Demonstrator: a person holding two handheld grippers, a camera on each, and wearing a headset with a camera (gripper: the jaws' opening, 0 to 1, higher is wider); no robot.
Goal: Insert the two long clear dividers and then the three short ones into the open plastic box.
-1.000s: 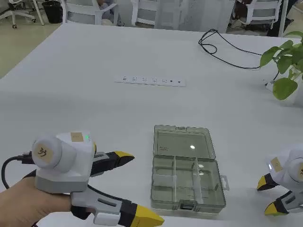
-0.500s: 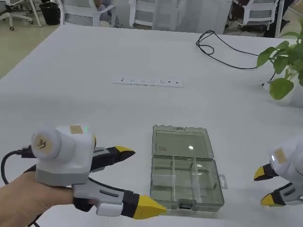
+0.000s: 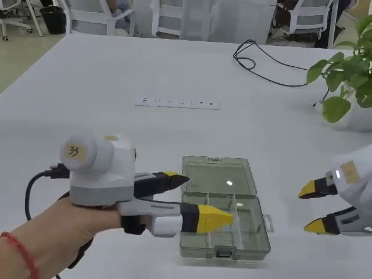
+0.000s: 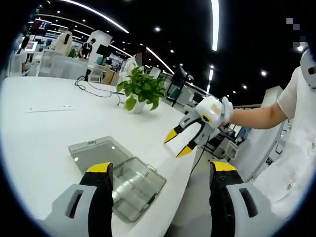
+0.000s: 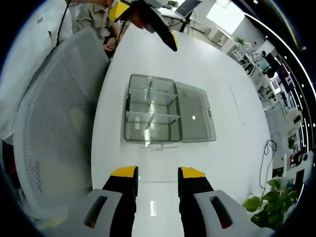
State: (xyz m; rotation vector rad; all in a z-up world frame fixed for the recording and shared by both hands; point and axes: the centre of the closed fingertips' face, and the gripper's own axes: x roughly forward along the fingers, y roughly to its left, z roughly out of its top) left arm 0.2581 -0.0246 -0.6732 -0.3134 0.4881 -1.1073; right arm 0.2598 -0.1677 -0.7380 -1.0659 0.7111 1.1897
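A white table (image 3: 87, 75) holds an open plastic box (image 3: 226, 171). Beyond the box lie a power strip (image 3: 176, 103) and black cable (image 3: 235, 57); a potted plant (image 3: 335, 108) stands to its right.

The box (image 3: 221, 177) is clear, smoke-tinted plastic, glossy enough to catch a bright spot of light. The table (image 3: 116, 70) is smooth, white and faintly reflective. The chair back (image 5: 54, 113) is grey woven mesh.

Left gripper (image 3: 207, 197) hides part of box (image 3: 218, 174) base; right gripper (image 3: 305, 208) cut by edge.
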